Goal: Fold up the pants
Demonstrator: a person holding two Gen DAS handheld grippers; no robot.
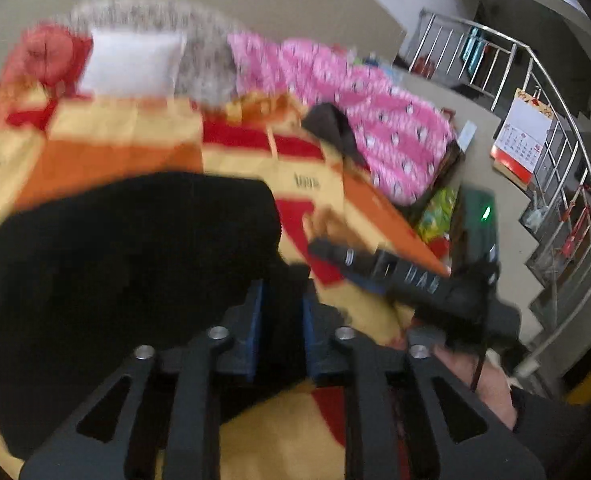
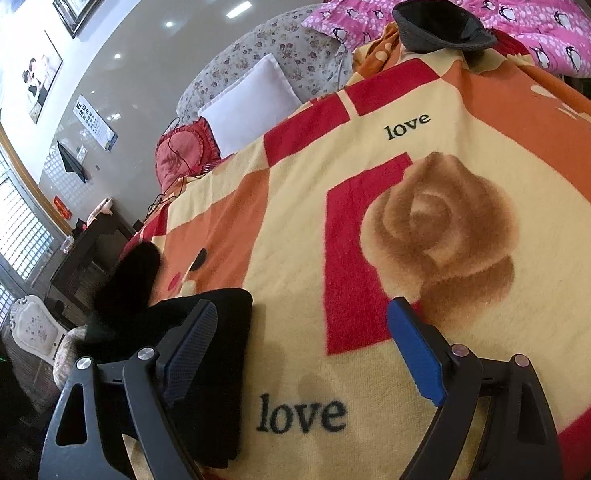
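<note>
The black pants (image 1: 127, 264) lie on the orange, red and cream blanket (image 1: 127, 132). In the blurred left wrist view my left gripper (image 1: 281, 316) has its blue pads closed on a fold of the black pants. My right gripper (image 1: 379, 264) shows there to the right, over the blanket. In the right wrist view my right gripper (image 2: 301, 344) is open and empty above the blanket (image 2: 475, 320), with the folded pants edge (image 2: 215, 380) by its left finger (image 2: 191, 344).
A pink penguin quilt (image 2: 515, 4), a dark hat (image 2: 439, 26), a white pillow (image 2: 255, 100) and a red cushion (image 2: 183, 152) lie at the far side of the bed. A stair railing (image 1: 555, 168) and a calendar (image 1: 523, 136) stand to the right.
</note>
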